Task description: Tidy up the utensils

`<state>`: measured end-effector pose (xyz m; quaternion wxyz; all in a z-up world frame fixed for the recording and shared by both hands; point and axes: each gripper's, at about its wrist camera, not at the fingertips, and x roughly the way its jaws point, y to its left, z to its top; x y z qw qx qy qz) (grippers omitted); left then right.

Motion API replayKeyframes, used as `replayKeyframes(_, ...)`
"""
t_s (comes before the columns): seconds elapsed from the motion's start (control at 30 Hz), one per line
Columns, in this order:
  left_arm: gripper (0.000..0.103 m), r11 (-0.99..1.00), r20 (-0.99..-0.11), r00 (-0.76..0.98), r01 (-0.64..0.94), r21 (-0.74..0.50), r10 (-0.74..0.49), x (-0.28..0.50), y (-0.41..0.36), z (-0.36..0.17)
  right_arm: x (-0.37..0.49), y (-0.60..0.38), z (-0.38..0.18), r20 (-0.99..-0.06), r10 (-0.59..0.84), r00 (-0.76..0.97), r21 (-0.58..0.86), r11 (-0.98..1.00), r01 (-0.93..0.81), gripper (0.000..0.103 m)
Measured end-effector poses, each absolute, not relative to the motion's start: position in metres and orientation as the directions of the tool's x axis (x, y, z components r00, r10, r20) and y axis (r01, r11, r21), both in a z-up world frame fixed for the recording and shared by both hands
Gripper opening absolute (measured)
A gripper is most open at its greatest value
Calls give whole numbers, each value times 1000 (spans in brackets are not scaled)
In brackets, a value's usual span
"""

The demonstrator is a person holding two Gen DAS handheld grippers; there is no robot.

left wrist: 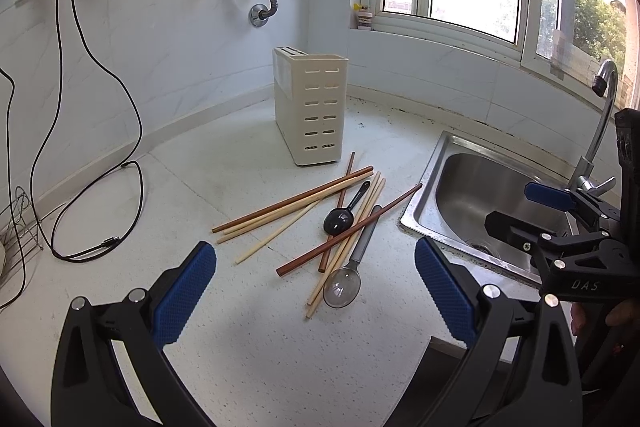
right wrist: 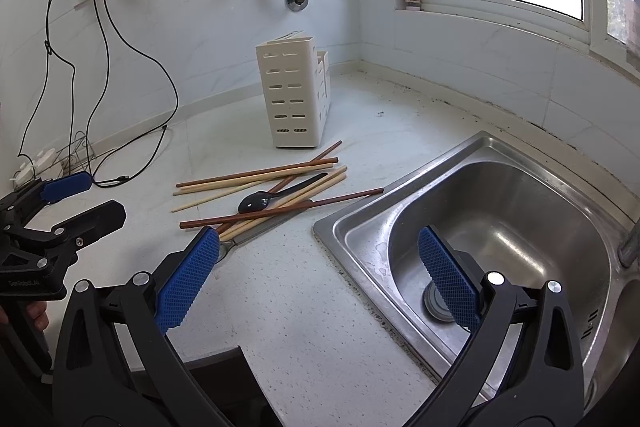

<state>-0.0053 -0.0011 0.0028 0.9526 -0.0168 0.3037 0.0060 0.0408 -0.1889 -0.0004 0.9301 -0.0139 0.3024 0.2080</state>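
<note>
Here both claws, left claw and right claw, hang released above the bench, gripping nothing. The chopsticks and spoons lie heaped between the slotted holder and the sink's edge, awaiting sorting.

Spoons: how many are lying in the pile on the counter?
2. A black spoon lies on top of the chopsticks mid-pile. A clear-bowled spoon with a grey handle lies at the pile's near edge, handle under the sticks. None other shows, though sticks could hide one.
</note>
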Motion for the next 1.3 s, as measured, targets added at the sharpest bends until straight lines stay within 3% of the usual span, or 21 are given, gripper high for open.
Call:
replayKeyframes(0.77, 94, 998, -614, 789, 56, 5, -41, 26, 43, -2, 81, -174, 0, -616, 334, 713, 122, 935, -333, 95)
replayKeyframes(1.17, 72, 970, -706, 700, 228, 84, -103, 78, 97, -27, 143, -167, -30, -726, 347, 594, 276, 938, -210, 62)
replayKeyframes(1.3, 54, 948, -747, 653, 299, 106, -122, 96, 110, -40, 165, -177, -44, -752, 371, 544, 391, 917, -84, 51)
